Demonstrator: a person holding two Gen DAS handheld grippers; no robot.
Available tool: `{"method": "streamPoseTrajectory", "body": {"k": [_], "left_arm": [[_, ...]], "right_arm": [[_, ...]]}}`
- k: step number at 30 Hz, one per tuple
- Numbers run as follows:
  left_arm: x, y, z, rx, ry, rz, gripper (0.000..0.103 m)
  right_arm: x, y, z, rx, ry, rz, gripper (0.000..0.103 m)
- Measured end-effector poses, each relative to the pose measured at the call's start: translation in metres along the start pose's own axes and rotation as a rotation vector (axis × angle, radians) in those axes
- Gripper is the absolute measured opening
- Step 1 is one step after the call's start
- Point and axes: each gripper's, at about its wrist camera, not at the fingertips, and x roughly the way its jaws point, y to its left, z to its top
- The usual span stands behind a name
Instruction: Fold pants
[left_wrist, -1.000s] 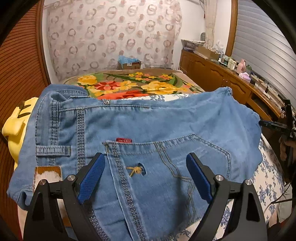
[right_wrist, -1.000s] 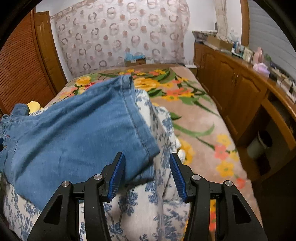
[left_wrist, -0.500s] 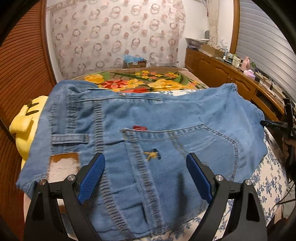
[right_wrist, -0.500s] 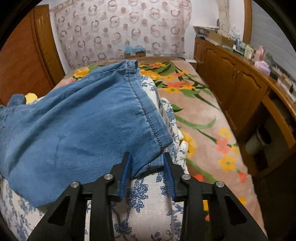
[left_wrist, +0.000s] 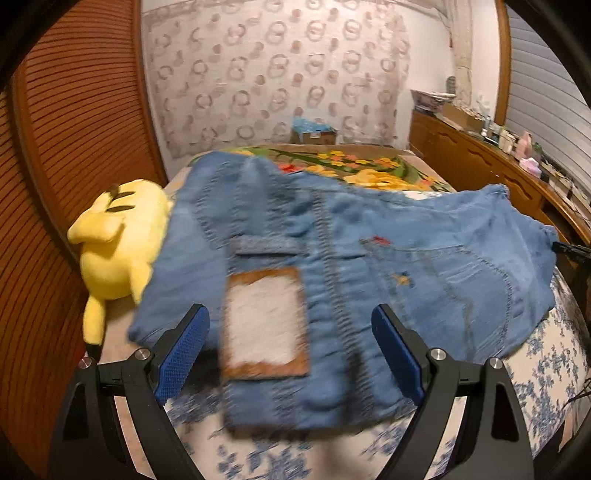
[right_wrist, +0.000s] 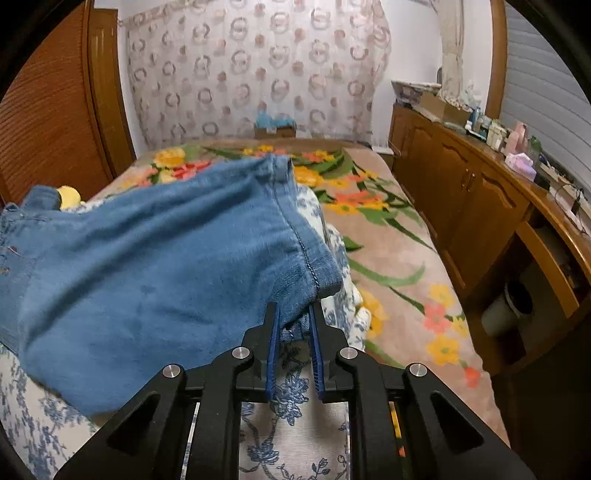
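My right tongs (right_wrist: 294, 334) are clamped on the hem corner of the jeans (right_wrist: 147, 266). My left tongs (left_wrist: 290, 354) gape wide over the waistband patch (left_wrist: 266, 323), touching nothing. Jeans lie across the bed (right_wrist: 391, 243), yellow plush (left_wrist: 118, 240) beside them.

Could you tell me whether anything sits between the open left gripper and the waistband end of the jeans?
Nothing visible does: the left gripper hangs open directly over the jeans, beside the leather patch. The yellow plush lies off to the side.

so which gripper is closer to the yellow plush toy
Left. The left gripper hangs open by the waistband beside the yellow plush toy; the right gripper clamps the far leg hem.
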Motion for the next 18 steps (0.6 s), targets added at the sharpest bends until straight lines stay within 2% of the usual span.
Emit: {"method": "streamPoseTrajectory", "body": {"k": [3,6,7,12,17,18], "left_arm": [[-0.003,0.013,-0.011,-0.016,0.005,0.020,0.087],[-0.004,0.025,-0.024,-0.045,0.018,0.035,0.077],[-0.003,0.029,-0.028,-0.058,0.028,0.032,0.070],[0.002,0.025,-0.041,-0.066,0.056,-0.037,0.059],[0.012,0.026,-0.047,-0.096,0.077,-0.073,0.050],[0.012,0.026,-0.048,-0.100,0.073,-0.081,0.045]], "right_arm": [[-0.002,0.002,-0.004,-0.007,-0.017,0.000,0.015],[-0.003,0.005,-0.009,-0.017,-0.027,-0.004,0.015],[-0.003,0.005,-0.010,-0.019,-0.029,-0.006,0.015],[-0.002,0.004,-0.017,-0.016,-0.034,-0.013,0.015],[-0.012,0.008,-0.018,-0.030,-0.054,-0.019,0.015],[-0.014,0.010,-0.019,-0.033,-0.059,-0.020,0.015]]}}
